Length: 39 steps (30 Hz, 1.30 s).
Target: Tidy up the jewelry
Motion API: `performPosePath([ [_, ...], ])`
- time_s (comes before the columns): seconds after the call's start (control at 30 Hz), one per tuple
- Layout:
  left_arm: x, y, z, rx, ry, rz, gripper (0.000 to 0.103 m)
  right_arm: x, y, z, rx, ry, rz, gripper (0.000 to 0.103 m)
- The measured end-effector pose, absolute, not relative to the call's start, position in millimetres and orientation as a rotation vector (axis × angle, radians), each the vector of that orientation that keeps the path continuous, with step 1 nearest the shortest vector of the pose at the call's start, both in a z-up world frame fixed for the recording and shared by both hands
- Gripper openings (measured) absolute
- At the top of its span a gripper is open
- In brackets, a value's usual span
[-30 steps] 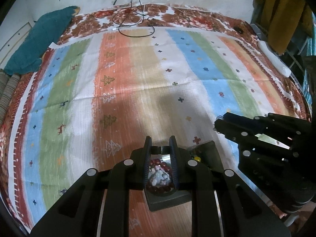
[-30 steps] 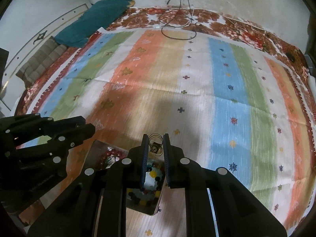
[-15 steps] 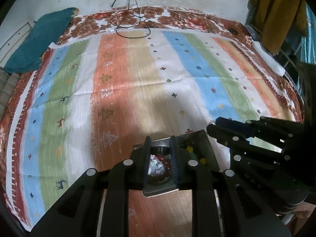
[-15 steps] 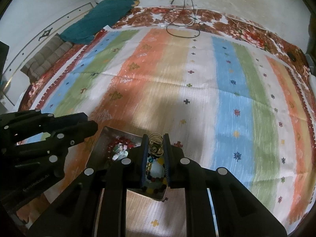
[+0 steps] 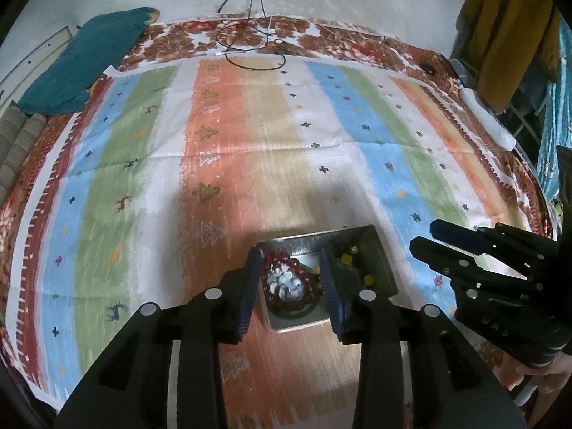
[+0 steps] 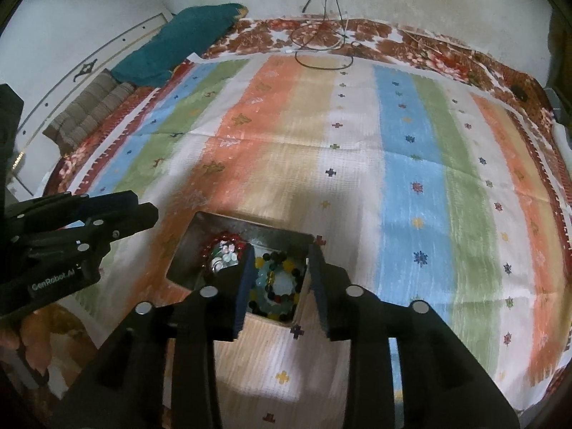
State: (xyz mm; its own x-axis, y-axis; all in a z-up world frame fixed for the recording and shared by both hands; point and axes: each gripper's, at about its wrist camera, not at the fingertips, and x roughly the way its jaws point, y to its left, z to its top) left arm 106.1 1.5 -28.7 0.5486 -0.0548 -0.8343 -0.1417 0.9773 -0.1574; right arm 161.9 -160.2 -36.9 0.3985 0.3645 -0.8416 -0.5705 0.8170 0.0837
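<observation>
A metal tray (image 5: 304, 242) with two compartments lies on the striped cloth. Its left compartment holds a red bead bracelet (image 5: 304, 279) around small white pieces. Its right compartment holds a multicoloured bead bracelet (image 6: 275, 282). My left gripper (image 5: 291, 255) is open and empty above the left compartment. My right gripper (image 6: 280, 254) is open and empty above the right compartment. The tray also shows in the right wrist view (image 6: 250, 227), with the red bracelet (image 6: 221, 250) at its left.
A striped cloth (image 5: 250, 150) covers a bed. A teal pillow (image 5: 82, 60) lies at the back left. Black cables (image 5: 250, 43) lie at the far edge. A white remote-like object (image 5: 486, 121) lies at the right edge, with hanging clothes (image 5: 507, 35) behind.
Both grippers have opened and drawn back from the tray. The small ring-like piece held in the right gripper is gone from between its fingers.
</observation>
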Motion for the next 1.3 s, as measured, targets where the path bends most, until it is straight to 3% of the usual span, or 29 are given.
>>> performPosePath([
  [0.7, 46, -13, -22, -0.190, 0.923, 0.022, 0.053, 112, -185, -20, -0.248, 0.902, 0.635, 0.058],
  [0.83, 32, -15, -16, -0.208, 0.884, -0.007, 0.065, 100, -190, -13, -0.257, 0.856, 0.624, 0.067],
  [1.1, 11, -19, -16, -0.212, 0.858, -0.011, 0.072, 85, -198, -6, -0.229, 0.822, 0.635, 0.080],
  [1.3, -2, -24, -12, -0.183, 0.783, 0.007, 0.093, 76, -199, -5, -0.237, 0.786, 0.627, 0.091],
])
